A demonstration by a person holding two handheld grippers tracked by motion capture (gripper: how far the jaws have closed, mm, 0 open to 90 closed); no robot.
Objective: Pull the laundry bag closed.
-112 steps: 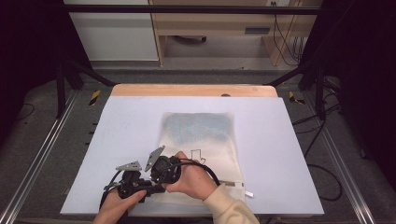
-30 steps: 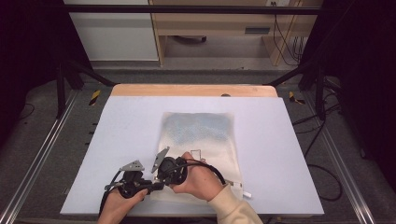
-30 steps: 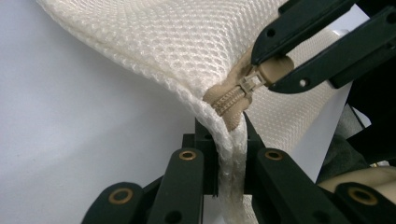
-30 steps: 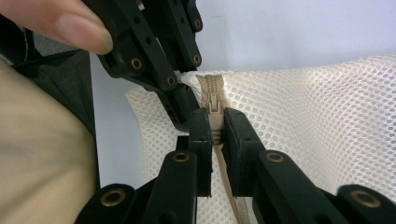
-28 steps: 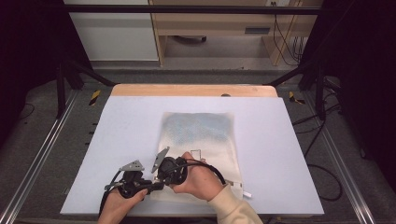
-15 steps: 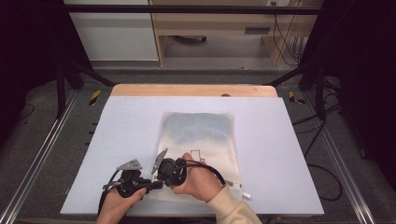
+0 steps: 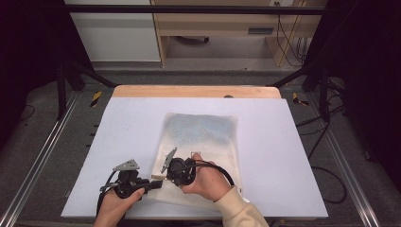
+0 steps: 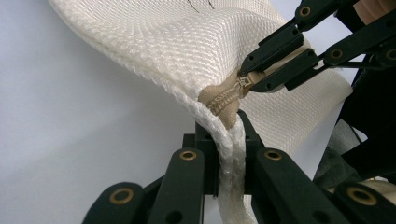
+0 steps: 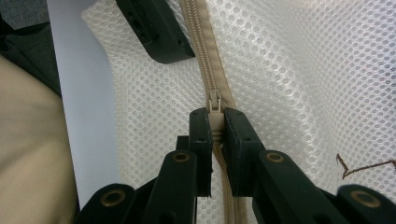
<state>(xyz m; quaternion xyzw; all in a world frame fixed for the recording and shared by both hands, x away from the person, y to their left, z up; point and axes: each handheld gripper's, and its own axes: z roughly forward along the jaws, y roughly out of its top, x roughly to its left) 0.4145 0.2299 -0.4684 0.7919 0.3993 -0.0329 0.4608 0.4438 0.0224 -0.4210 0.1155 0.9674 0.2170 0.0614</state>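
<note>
So the mesh bag [image 7: 201, 146] is lying flat on the white surface [image 7: 293, 156], a bit right of centre, and both grippers are bunched at its near-left corner. The whole thing comes down to the zipper [image 9: 205, 60] – a tan strip running along the bag's near edge, so its long axis goes left-right across the surface.

The left gripper [image 7: 153, 184] has its fingers clamped shut on the bag's corner, right at the end of the zipper tape – in the left gripper view you can see the doubled mesh edge [image 8: 224, 154] pinched between them. The right gripper [image 7: 161, 178] sits just to the right of it, nearly touching, and its fingers are closed narrow on the zipper pull [image 9: 214, 119]; the slider [image 9: 214, 100] pokes out just past the fingertips in the right gripper view.

So the pull is practically at the left end of the track, and nearly the whole zipper stretches away to the right, under the right hand [image 7: 208, 177]. My read: the left one is the anchor, the right one does the travelling, and it has to go rightward along that near edge, away from the left fingers. If it drifts toward the far side instead of staying in line with the tape, I'd guess the slider just binds or the mesh bunches up.
</note>
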